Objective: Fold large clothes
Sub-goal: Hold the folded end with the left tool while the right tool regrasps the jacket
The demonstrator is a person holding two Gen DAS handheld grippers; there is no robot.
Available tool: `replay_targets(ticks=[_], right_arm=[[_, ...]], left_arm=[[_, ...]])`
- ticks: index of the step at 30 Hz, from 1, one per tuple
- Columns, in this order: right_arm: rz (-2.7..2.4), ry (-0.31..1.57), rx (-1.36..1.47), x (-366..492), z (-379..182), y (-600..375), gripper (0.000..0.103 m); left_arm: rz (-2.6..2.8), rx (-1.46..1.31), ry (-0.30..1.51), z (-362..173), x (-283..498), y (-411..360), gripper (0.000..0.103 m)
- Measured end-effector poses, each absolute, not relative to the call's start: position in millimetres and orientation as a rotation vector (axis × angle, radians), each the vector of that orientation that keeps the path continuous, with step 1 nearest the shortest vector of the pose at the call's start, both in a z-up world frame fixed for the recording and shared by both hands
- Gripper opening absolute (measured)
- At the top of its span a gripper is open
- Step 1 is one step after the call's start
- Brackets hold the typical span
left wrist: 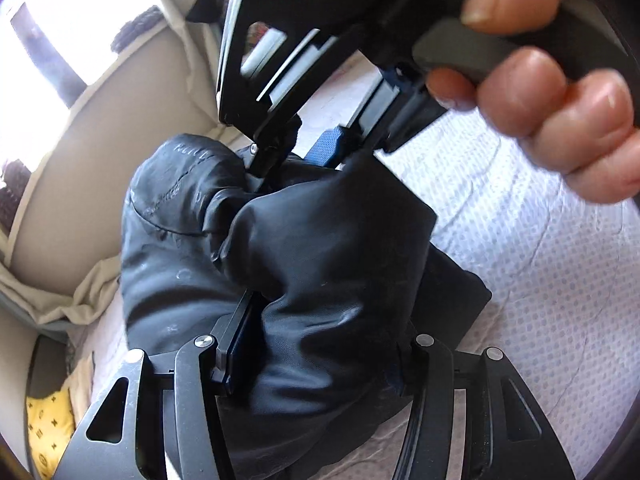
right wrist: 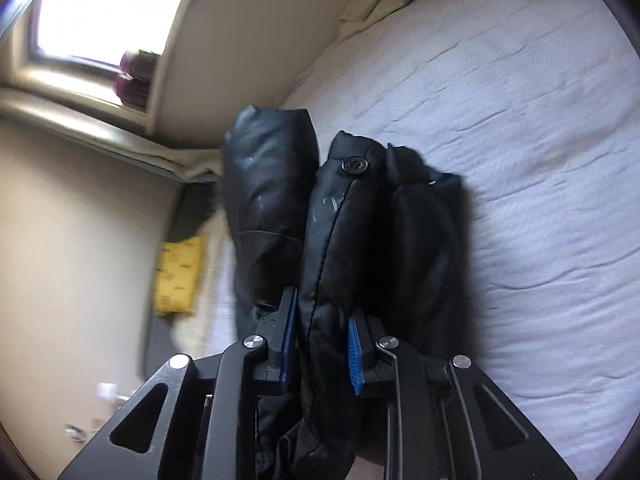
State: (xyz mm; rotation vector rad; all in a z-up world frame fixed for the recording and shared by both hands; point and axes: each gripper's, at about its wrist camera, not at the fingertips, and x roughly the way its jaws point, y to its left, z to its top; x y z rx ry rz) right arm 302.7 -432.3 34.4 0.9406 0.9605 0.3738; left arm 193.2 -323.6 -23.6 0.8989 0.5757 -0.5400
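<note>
A black padded jacket [left wrist: 304,248] is bunched up over the white quilted bed [left wrist: 540,264]. My left gripper [left wrist: 316,328] is shut on a thick fold of it; its right finger is hidden by the cloth. My right gripper [left wrist: 316,148] shows at the top of the left wrist view, held by a hand [left wrist: 552,92], gripping the far end of the jacket. In the right wrist view, the right gripper [right wrist: 322,344] is shut on a padded edge of the jacket [right wrist: 340,220] that carries a black button [right wrist: 354,166]. The jacket hangs lifted above the bed [right wrist: 520,140].
A beige wall [right wrist: 80,220] and a window [right wrist: 104,12] stand to the left of the bed. A yellow patterned item [right wrist: 178,276] lies low beside the bed and shows in the left wrist view [left wrist: 50,432]. Cream bedding [left wrist: 68,292] is bunched at the bed's edge.
</note>
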Motion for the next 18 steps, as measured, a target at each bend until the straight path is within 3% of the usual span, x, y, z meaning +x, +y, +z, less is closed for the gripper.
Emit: replay_targets(ticks=[4,12,18], right_arm=[[0.193,1.031,0.773,300,36,-431,0.022],[0.343,0.835,0.693,300,98,-412,0.022],[0.405,1.006,0.746,311,55,-402,0.017]], left_arm=[[-0.528,0.959,0.546,-36,192,-327,0.059],[-0.534,1.001,0.522,-44,175,-329,0.060],[-0.534,1.018,0.527,-50,167,-327,0.064]])
